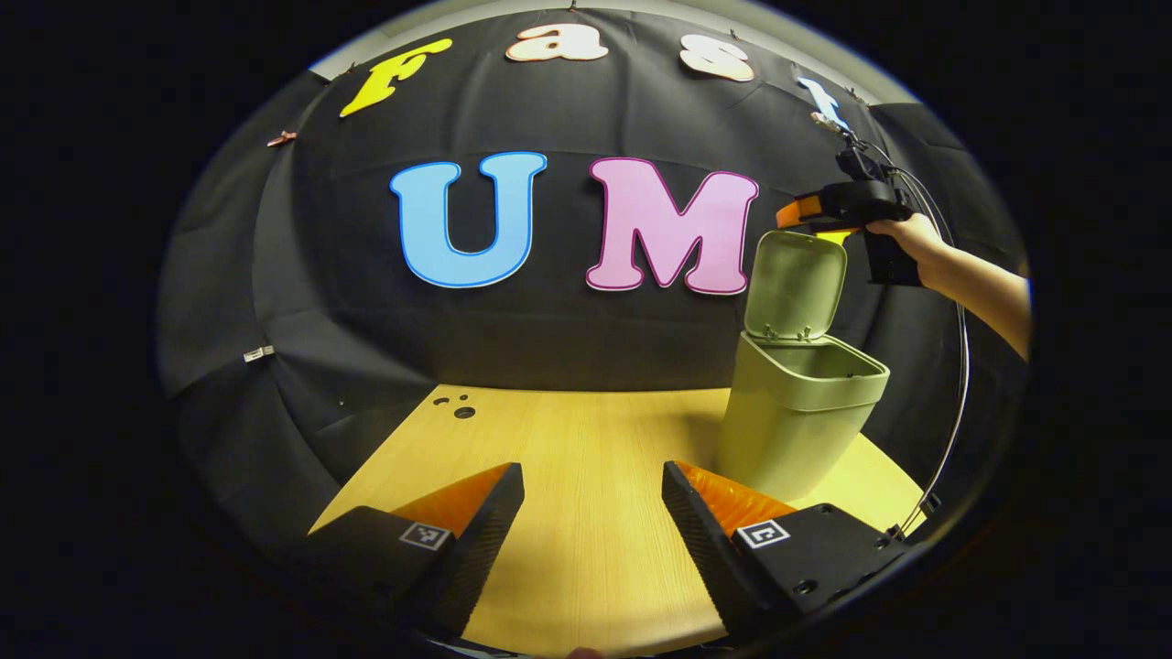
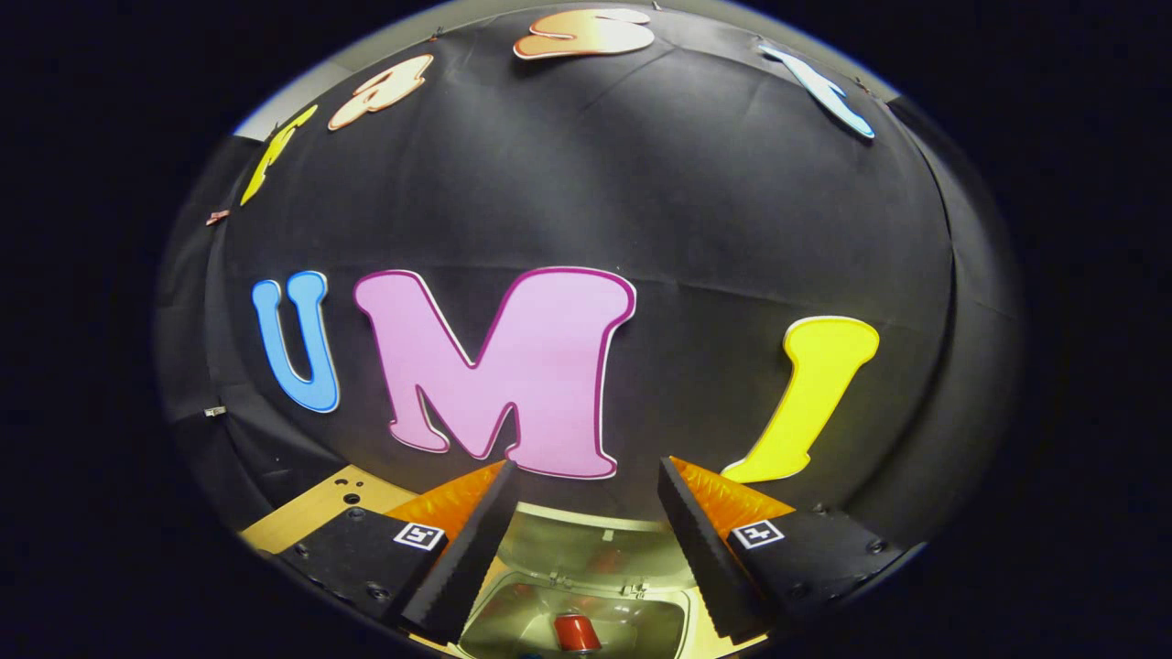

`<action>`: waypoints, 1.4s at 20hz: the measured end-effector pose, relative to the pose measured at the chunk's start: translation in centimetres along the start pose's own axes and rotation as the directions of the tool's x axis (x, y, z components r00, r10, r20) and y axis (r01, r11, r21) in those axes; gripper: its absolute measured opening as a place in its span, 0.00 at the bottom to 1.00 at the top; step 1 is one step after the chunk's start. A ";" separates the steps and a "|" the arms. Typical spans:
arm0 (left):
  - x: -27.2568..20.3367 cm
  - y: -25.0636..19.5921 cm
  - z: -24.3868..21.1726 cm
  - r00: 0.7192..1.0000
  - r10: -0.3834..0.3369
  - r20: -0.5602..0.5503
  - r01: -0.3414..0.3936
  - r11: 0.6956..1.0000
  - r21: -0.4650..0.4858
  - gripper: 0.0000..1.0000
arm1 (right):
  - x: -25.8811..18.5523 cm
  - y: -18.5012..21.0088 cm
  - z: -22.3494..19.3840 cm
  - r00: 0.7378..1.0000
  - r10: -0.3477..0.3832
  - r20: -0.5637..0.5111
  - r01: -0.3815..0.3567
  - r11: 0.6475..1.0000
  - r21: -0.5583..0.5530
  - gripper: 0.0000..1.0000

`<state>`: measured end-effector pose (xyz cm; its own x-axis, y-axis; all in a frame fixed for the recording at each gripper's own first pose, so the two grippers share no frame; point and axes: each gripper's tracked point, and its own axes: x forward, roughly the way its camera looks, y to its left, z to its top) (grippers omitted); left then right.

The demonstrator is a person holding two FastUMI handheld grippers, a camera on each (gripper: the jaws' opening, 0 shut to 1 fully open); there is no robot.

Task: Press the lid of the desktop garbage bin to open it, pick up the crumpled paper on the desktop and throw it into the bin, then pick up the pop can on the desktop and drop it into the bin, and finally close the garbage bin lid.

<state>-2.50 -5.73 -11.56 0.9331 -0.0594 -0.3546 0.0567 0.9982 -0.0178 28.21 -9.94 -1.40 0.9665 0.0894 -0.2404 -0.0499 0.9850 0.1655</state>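
Note:
The pale green bin [image 1: 797,412] stands on the right side of the wooden table [image 1: 568,439], its lid [image 1: 795,284] swung up and upright. My left gripper [image 1: 593,485] hovers low over the table to the left of the bin, open, with nothing between its fingers. A hand [image 1: 916,238] holds my right gripper [image 1: 804,215] just above the raised lid. In the right gripper view, my right gripper [image 2: 586,485] is open and empty over the bin's mouth [image 2: 513,622]. A red pop can [image 2: 577,631] lies inside the bin, below the lid [image 2: 586,549].
The black cloth wall closes the table at the back and on both sides. Small holes [image 1: 462,410] mark the table's far left corner. A thin cable [image 1: 957,384] curves down from the right gripper past the bin's right side.

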 end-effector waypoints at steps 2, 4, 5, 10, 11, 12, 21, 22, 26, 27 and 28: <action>-0.1 0.2 -0.1 1.000 0.004 -0.001 -0.004 1.000 0.001 0.98 | 0.0 -0.4 0.0 1.000 0.002 -0.005 -0.002 1.000 0.023 0.98; 0.0 0.2 0.0 1.000 0.005 -0.003 -0.005 1.000 0.001 0.98 | -0.6 0.2 -0.3 1.000 0.014 -0.019 -0.014 0.999 0.029 0.98; 0.0 0.3 -0.1 1.000 0.005 -0.004 -0.005 1.000 0.001 0.97 | -1.1 0.4 -0.7 0.999 0.022 -0.026 -0.021 0.999 0.031 0.98; 0.1 0.1 0.2 1.000 -0.002 0.001 0.002 1.000 0.005 0.98 | -5.0 1.5 -3.0 0.995 0.068 -0.075 -0.064 0.996 0.060 0.98; 0.2 0.0 0.1 1.000 -0.004 0.002 0.004 1.000 0.006 0.97 | -5.8 1.6 -3.6 0.994 0.076 -0.083 -0.071 0.996 0.059 0.98; 0.2 -0.1 0.3 1.000 -0.006 0.002 0.006 1.000 0.007 0.97 | -6.5 1.8 -4.2 0.992 0.082 -0.096 -0.077 0.995 0.055 0.98; -0.2 -0.1 0.3 1.000 -0.011 0.007 0.011 1.000 0.003 0.97 | -10.2 3.0 -12.2 0.963 0.107 -0.247 -0.108 0.994 0.009 0.98; -0.3 0.0 0.2 1.000 -0.011 0.007 0.011 1.000 0.005 0.97 | -10.3 3.0 -12.9 0.960 0.107 -0.258 -0.109 0.994 0.009 0.98; -0.5 0.0 0.1 1.000 -0.013 0.004 0.013 1.000 0.007 0.97 | -10.9 3.1 -15.1 0.952 0.108 -0.287 -0.108 0.994 0.016 0.98; -0.5 0.0 0.1 1.000 -0.014 0.003 0.014 1.000 0.007 0.97 | -10.5 3.0 -15.4 0.952 0.107 -0.288 -0.107 0.994 0.016 0.98; -0.5 0.1 0.0 1.000 -0.014 0.002 0.014 1.000 0.007 0.97 | -10.6 3.0 -15.8 0.951 0.106 -0.290 -0.106 0.994 0.016 0.98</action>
<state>-2.95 -5.62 -11.35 0.9329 -0.0732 -0.3527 0.0721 0.9973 -0.0163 13.83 -5.60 -13.50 0.8412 0.2324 -0.4882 -0.1481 0.9674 0.2053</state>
